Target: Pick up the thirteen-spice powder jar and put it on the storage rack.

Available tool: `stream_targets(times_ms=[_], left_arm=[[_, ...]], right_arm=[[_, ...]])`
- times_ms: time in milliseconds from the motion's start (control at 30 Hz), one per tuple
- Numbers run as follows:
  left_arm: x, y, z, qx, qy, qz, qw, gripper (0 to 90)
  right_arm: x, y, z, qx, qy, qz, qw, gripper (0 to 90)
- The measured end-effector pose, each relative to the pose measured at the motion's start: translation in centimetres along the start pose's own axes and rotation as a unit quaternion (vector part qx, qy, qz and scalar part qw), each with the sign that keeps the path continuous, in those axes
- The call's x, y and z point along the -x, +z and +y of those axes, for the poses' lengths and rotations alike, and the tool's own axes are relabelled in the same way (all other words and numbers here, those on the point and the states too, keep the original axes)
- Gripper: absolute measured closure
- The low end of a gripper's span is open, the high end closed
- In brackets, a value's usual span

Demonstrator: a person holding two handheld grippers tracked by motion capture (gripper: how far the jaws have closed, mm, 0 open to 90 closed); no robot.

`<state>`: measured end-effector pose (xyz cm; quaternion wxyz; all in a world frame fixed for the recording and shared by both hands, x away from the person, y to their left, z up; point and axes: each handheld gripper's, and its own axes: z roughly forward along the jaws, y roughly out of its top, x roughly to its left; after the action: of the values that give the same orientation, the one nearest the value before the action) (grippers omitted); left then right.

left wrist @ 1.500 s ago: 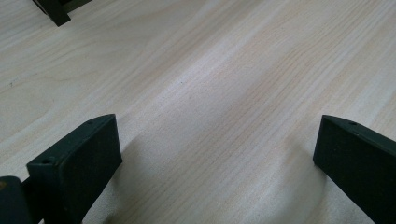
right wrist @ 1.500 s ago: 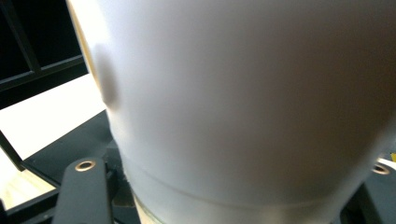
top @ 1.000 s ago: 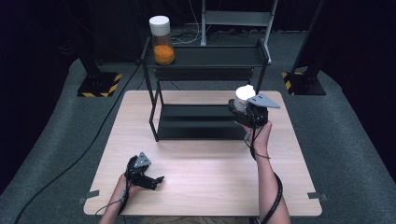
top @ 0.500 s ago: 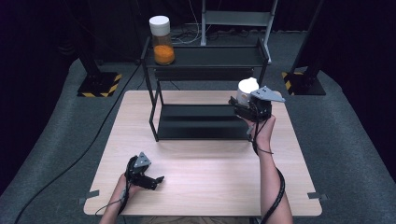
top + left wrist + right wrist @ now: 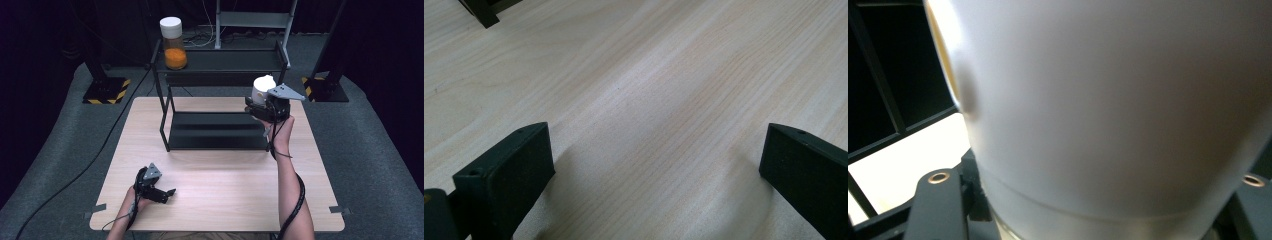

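Right of centre, the right tongs [image 5: 261, 104] grip a white-lidded jar [image 5: 262, 89] beside the black rack [image 5: 220, 132].
Shelving it likely comes next; lower left, the left tongs [image 5: 170, 192] rest released on the tabletop [image 5: 225, 185].

Black rack [image 5: 220, 131], pale-wood table [image 5: 225, 185] (jar [image 5: 173, 44] orange, white-capped).

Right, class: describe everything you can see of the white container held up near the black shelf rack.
The smooth white rounded container looks like matt plastic or ceramic, with a paler band near its base in the right gripper view. The right tongs grip it from below on both sides, holding it in the air beside the right end of the black metal two-tier shelf rack, around the level of its upper tier. Whether it is upright or tilted I cannot tell, nor its contents.
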<state>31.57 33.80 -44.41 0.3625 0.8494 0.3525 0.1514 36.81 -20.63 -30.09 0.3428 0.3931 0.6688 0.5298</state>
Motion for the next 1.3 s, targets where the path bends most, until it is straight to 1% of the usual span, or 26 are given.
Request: stream_targets(times_ms=[267,433,700,800,1000,1100,1300], left_arm=[[0.0,0.0,0.0,0.0,0.0,0.0,1.0,0.4],[0.0,0.0,0.0,0.0,0.0,0.0,1.0,0.4],[0.0,0.0,0.0,0.0,0.0,0.0,1.0,0.4],[0.0,0.0,0.0,0.0,0.0,0.0,1.0,0.4],[0.0,0.0,0.0,0.0,0.0,0.0,1.0,0.4],[0.0,0.0,0.0,0.0,0.0,0.0,1.0,0.4],[0.0,0.0,0.0,0.0,0.0,0.0,1.0,0.4]], right_arm=[[0.3,0.0,0.9,0.007,0.003,0.003,1.0,30.1],[0.5,0.0,1.6,0.008,0.001,0.001,1.0,30.1],[1.0,-0.1,2.5,0.014,0.006,0.001,0.9999,30.1],[1.0,-0.1,2.8,0.012,0.002,0.0,0.9999,30.1],[1.2,0.0,3.4,0.011,0.002,0.0,0.9999,30.1],[1.2,0.0,3.6,0.014,0.004,0.0,0.9999,30.1],[1.3,0.1,4.3,0.014,-0.001,0.003,0.9999,30.1]])
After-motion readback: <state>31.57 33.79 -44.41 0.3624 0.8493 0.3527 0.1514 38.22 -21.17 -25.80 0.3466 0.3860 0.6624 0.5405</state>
